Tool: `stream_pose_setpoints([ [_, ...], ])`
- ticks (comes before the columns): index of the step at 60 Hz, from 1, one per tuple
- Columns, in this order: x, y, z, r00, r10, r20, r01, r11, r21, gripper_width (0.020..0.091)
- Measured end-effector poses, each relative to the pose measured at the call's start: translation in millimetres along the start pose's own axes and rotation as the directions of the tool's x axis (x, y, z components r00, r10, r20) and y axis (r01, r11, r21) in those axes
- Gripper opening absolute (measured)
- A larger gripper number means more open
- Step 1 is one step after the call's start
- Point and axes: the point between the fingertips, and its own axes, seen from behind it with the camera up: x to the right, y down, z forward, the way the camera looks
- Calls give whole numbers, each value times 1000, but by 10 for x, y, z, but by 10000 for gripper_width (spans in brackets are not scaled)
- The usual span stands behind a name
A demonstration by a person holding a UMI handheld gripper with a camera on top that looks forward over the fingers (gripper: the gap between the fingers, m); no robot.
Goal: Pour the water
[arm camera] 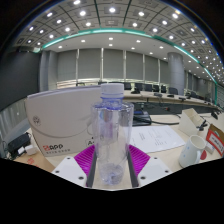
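bottle [111, 135] upright between the hand-held gripper [110, 168] fingers, on the counter [165, 138]; cup [192, 150] right, box [60, 120] behind-left

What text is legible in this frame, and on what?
Red logo on the white box behind the clear water bottle: too blurred to read for certain.
Water bottle, standing between the gripper fingers: no label or print visible.
White cup to the side of the bottle: some dark print, too small to read.
Papers on the table: nothing legible.

Office with ceiling spotlights [112, 10], glass partitions [110, 65], perhaps desks [165, 97].
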Motion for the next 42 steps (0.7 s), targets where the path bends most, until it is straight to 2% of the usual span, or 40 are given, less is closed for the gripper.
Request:
stream_pose_setpoints([
  [4,-38,-16,12,1000,-4,21,4,1000,10,482],
  [13,13,-39,-20,1000,15,13,-16,1000,23,340],
  [22,13,-194,-107,994,92,54,-94,995,34,341],
  [30,139,-557,-266,919,366,143,-375,926,36,340],
  [35,293,-802,-322,790,576,209,-591,806,12,339],
  [42,526,-1046,-371,522,807,274,-830,555,-54,340],
])
